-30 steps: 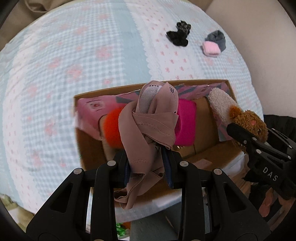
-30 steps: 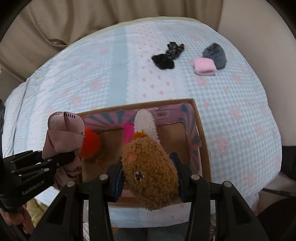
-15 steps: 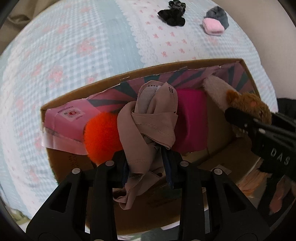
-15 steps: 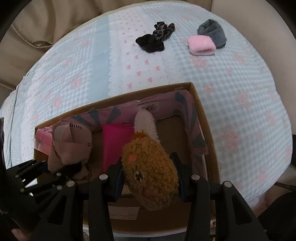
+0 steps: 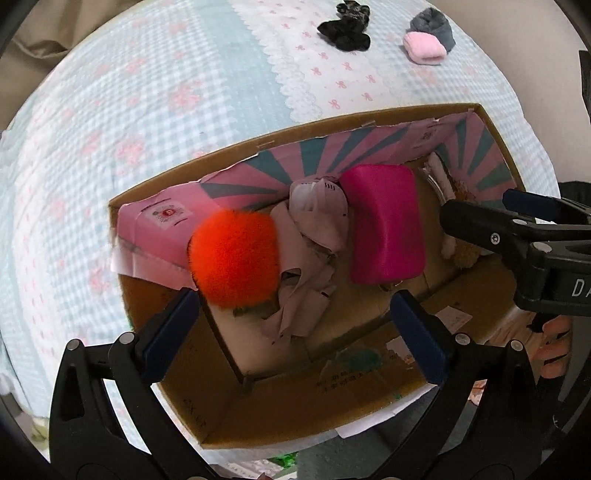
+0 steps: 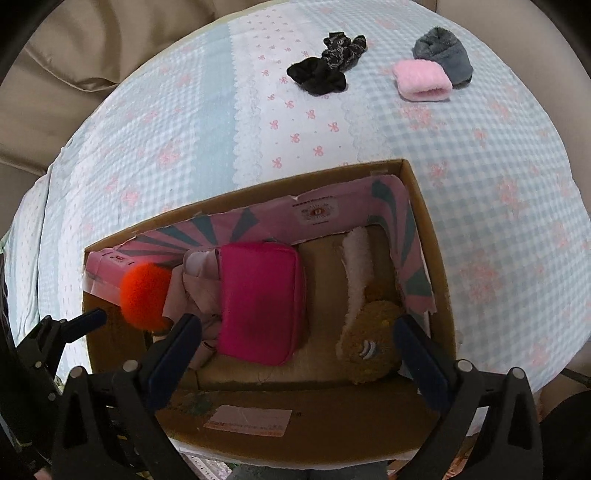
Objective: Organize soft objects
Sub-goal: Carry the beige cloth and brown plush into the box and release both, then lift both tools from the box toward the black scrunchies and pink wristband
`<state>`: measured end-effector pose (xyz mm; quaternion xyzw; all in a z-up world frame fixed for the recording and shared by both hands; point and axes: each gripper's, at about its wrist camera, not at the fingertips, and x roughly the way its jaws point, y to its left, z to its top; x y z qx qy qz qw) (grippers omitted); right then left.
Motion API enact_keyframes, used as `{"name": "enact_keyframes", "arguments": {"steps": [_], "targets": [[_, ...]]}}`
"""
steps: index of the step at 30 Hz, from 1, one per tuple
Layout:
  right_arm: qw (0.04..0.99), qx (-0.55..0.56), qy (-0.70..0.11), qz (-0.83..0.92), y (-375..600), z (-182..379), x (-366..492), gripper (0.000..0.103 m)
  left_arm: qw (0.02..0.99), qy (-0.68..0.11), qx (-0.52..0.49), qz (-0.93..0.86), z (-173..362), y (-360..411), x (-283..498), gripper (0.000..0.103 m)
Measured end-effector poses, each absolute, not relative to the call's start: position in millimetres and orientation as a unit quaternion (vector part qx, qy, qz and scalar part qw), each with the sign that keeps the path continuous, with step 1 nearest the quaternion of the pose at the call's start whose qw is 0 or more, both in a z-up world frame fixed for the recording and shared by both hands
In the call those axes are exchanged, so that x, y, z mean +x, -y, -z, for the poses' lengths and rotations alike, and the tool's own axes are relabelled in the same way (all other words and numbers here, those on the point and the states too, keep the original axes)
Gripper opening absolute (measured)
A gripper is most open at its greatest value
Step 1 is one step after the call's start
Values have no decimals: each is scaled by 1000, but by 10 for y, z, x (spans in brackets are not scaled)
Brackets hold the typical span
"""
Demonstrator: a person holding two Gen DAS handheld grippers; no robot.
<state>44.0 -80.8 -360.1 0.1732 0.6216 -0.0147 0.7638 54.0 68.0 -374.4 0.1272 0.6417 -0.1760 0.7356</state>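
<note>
A cardboard box [image 5: 369,118] [image 6: 280,181] sits on the bed. Inside lie an orange pom-pom [image 5: 234,258] [image 6: 144,295], a mauve cloth [image 5: 314,258] [image 6: 192,284], a magenta pouch [image 5: 384,225] [image 6: 262,299] and a brown plush toy [image 6: 369,339] [image 5: 465,251] with a white fluffy part [image 6: 356,266]. My left gripper [image 5: 295,325] is open and empty above the cloth. My right gripper [image 6: 299,350] is open and empty above the pouch and plush; it also shows in the left wrist view [image 5: 517,229].
On the checked bedspread [image 6: 184,129] beyond the box lie a black sock bundle [image 6: 325,70] [image 5: 347,26], a pink fuzzy roll [image 6: 421,79] [image 5: 423,48] and a grey fuzzy roll [image 6: 443,53] [image 5: 432,26]. A beige cushion [image 6: 74,55] lies at the far left.
Both grippers have opened. The mauve cloth dropped from the left gripper into the box beside the pom-pom, and the brown plush dropped from the right gripper into the box's right side.
</note>
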Motion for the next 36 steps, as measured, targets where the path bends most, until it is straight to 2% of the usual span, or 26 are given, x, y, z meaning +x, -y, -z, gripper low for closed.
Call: {"name": "enact_keyframes", "arguments": {"steps": [15, 28, 36], "targets": [[792, 137, -594, -6, 674, 3058, 329, 103, 765, -621, 94, 144, 3231, -915, 399, 103], [852, 73, -519, 0, 666, 1910, -58, 103, 820, -560, 45, 109, 2173, -1137, 24, 103], [892, 54, -447, 28, 822, 1218, -306, 103, 871, -481, 36, 88, 1401, -1214, -90, 103]]}}
